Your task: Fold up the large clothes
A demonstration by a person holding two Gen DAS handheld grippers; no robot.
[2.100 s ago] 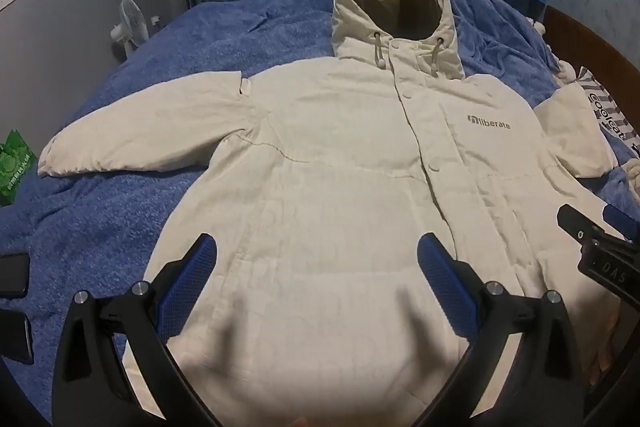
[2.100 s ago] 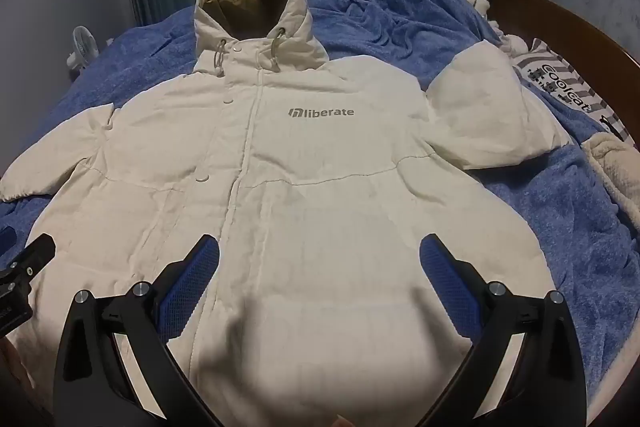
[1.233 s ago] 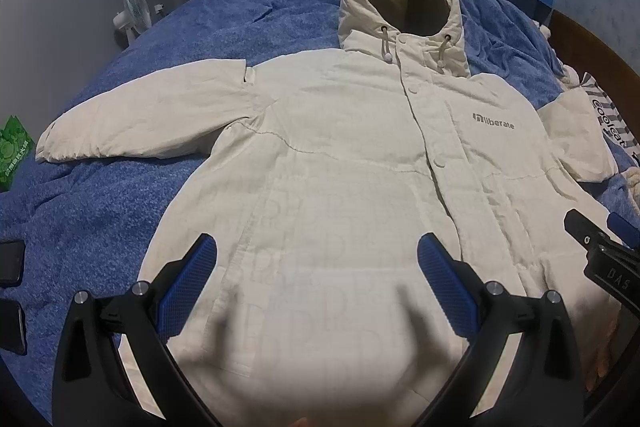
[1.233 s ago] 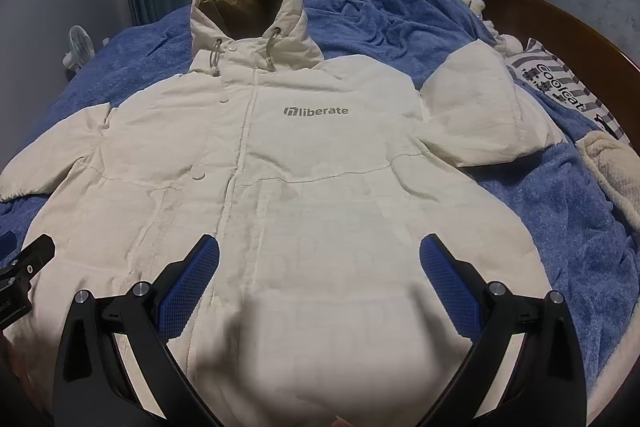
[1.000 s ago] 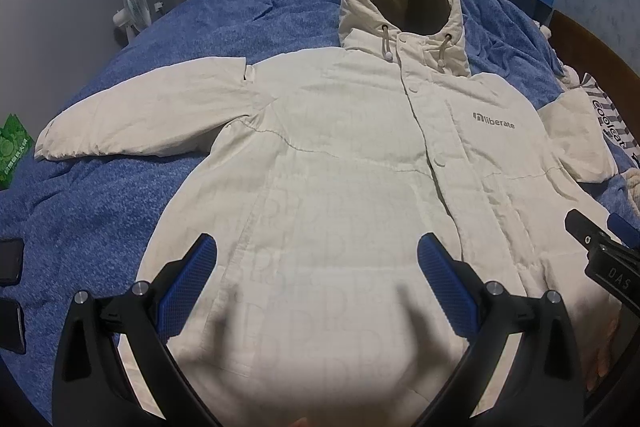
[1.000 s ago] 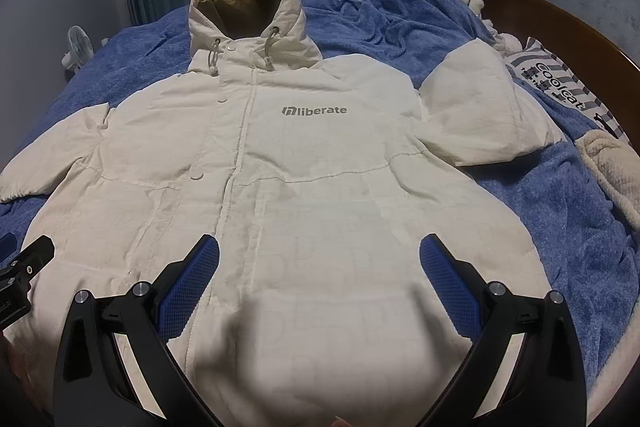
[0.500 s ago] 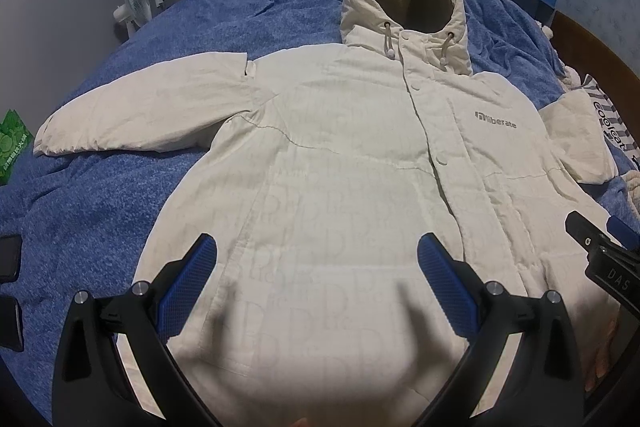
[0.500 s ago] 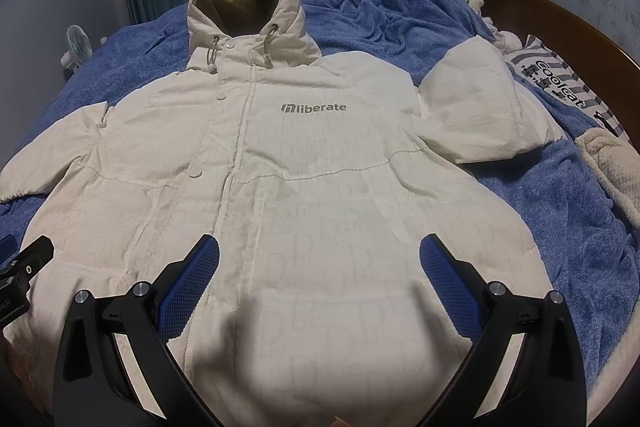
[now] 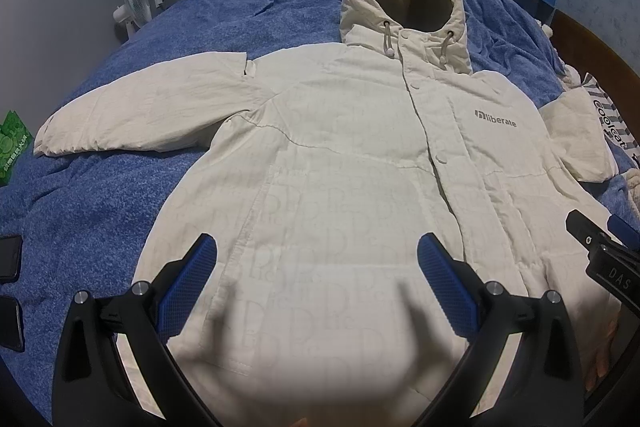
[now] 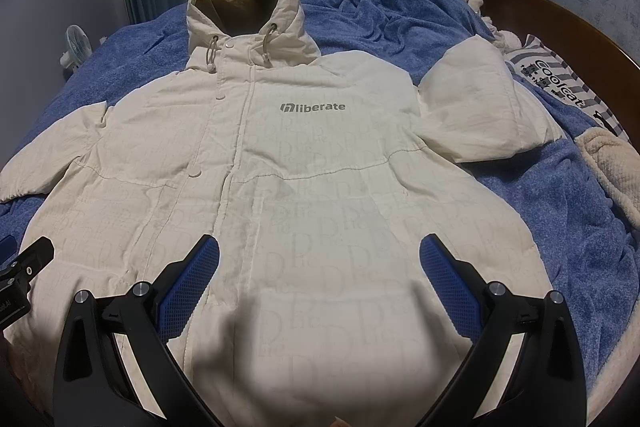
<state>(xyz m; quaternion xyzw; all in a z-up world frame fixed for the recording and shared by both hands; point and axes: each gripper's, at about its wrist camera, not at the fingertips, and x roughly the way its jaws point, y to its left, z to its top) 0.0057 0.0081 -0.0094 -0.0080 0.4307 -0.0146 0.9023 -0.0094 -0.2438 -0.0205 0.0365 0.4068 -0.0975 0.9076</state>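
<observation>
Cream quilted fabric fills both my views: the hooded jacket [image 9: 340,167] lies face up and buttoned on the blue blanket [image 9: 120,187], hood toward the curtains. Over the last two seconds almost nothing has changed. Both cameras have drifted only slightly, so the jacket sits a touch differently in frame, and it has not been disturbed. My left gripper [image 9: 316,263] hovers over the hem with its blue pads spread wide, gripping nothing; my right gripper [image 10: 320,263] matches it beside it, equally wide and empty. One sleeve [image 9: 140,115] stretches flat toward the fan [image 9: 134,7]; the other sleeve [image 10: 476,107] is bunched up near the striped pillow [image 10: 560,87]. I read this as lining up, with no fold yet begun. That bunched sleeve probably needs flattening or tucking in first.
</observation>
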